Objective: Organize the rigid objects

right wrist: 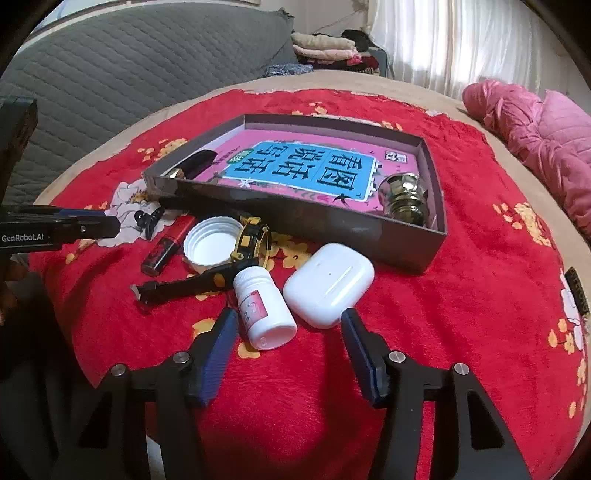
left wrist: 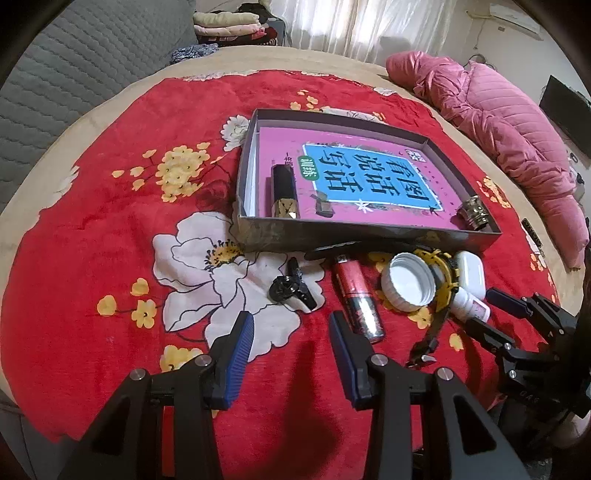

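Red floral blanket (right wrist: 461,295) over a bed, serving as work surface. Nearest, the left gripper (left wrist: 291,339) and right gripper (right wrist: 290,339) hover with fingers spread, holding nothing. Ahead lie loose items awaiting sorting: white pill bottle (right wrist: 264,314), earbud case (right wrist: 328,284), watch (right wrist: 229,266), white cap (right wrist: 212,245), red tube (right wrist: 168,245), black clip (left wrist: 291,290). Beyond, the grey box (right wrist: 436,206) already holds a book (right wrist: 295,166), dark lipstick (left wrist: 282,192) and metal knob (right wrist: 404,201). Judged under halfway.

Daylight comes through the curtains (left wrist: 332,26) at the top of both views, a bit blown out there. The red blanket (right wrist: 461,295) is evenly lit, with soft shadows under the jaws. Heavy fisheye bending and dark corners; the middle stays sharp.
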Demonstrator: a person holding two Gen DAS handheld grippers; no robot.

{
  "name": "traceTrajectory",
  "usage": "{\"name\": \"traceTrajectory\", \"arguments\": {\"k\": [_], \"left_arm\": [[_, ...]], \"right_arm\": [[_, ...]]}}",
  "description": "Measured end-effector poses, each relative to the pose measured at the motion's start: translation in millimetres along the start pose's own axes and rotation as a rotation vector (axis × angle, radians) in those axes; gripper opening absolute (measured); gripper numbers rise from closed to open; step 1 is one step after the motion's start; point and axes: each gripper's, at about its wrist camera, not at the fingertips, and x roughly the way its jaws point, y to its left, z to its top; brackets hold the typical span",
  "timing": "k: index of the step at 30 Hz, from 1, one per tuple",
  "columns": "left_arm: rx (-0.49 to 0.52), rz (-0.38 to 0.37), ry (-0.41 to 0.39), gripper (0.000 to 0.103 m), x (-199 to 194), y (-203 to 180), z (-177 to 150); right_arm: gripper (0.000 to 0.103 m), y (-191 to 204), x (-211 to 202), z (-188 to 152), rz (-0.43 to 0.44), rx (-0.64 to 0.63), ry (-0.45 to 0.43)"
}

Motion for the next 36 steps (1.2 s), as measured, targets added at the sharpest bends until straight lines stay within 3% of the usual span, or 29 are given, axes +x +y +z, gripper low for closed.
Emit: {"name": "traceTrajectory", "arguments": {"k": [13, 19, 26, 36], "left_arm": [[-0.019, 0.0, 0.005, 0.042, 6.0, 3.4, -0.6], [-0.021, -0.004, 0.009, 0.042, 7.7, 4.4, -0.4], [-0.023, -0.012, 0.011, 0.042, 8.9, 4.0, -0.6], [-0.03, -0.015, 0.011, 0.042, 13.1, 1.7, 1.1]], "right_arm": [[0.057, 1.4, 0.3, -0.1, 0.026, 0.002, -0.005], [0.052, 3.2, -0.4, -0.2, 0.051, -0.004, -0.005], [0.037, 6.8, 2.9, -0.2, 0.111, -0.006, 0.005], [0.036, 17.3, 15.7, 1.0, 0.131, -0.039, 0.014]]}}
